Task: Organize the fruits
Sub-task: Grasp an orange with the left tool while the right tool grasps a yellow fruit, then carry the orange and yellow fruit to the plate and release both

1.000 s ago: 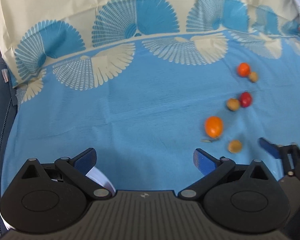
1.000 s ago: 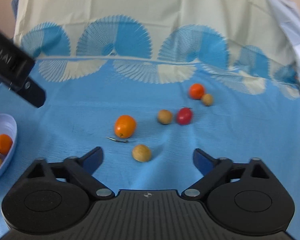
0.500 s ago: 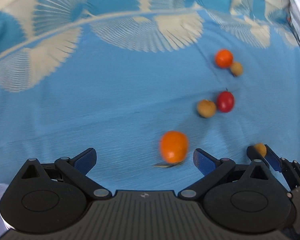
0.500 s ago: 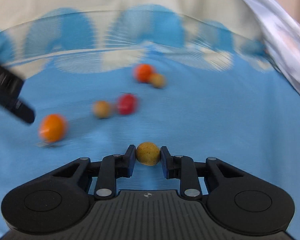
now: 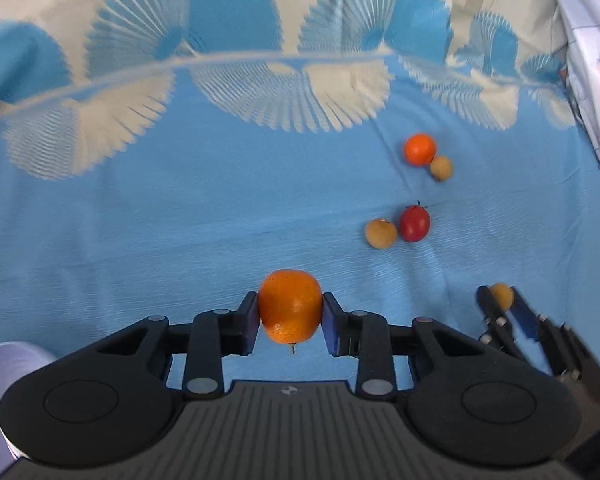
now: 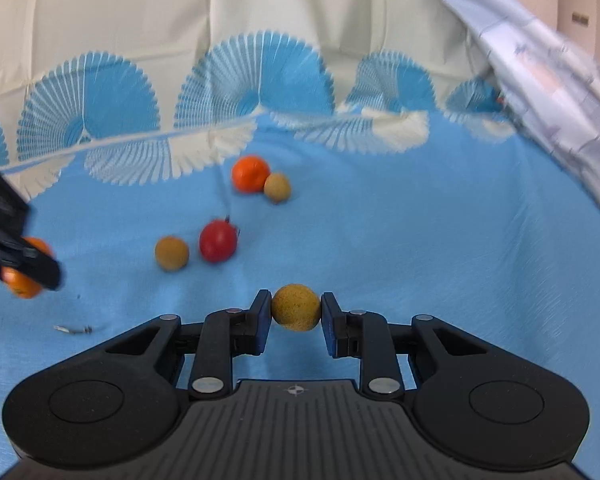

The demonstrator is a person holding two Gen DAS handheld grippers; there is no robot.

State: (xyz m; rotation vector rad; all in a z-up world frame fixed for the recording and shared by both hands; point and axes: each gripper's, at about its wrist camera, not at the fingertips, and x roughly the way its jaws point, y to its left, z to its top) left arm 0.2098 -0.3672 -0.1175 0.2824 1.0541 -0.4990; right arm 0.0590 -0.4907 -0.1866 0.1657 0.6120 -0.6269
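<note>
My left gripper (image 5: 290, 316) is shut on an orange fruit (image 5: 290, 304) just above the blue cloth. My right gripper (image 6: 296, 314) is shut on a small yellow-brown fruit (image 6: 296, 307); it also shows in the left wrist view (image 5: 501, 295). The left gripper with its orange fruit (image 6: 24, 280) shows at the left edge of the right wrist view. On the cloth lie a tan fruit (image 5: 381, 233) beside a red tomato (image 5: 415, 223), and farther back a small orange fruit (image 5: 419, 149) touching another tan fruit (image 5: 441, 168).
A pale lilac bowl (image 5: 8, 360) shows at the left wrist view's lower left corner. A small stem piece (image 6: 74, 329) lies on the cloth. A patterned white sheet (image 6: 548, 80) rises along the right side. The cream and blue fan-patterned cloth (image 5: 180, 208) covers the surface.
Both grippers moved forward to the fruits and shut: the right one on the yellow-brown fruit first, the left one on the orange fruit in the last half second.
</note>
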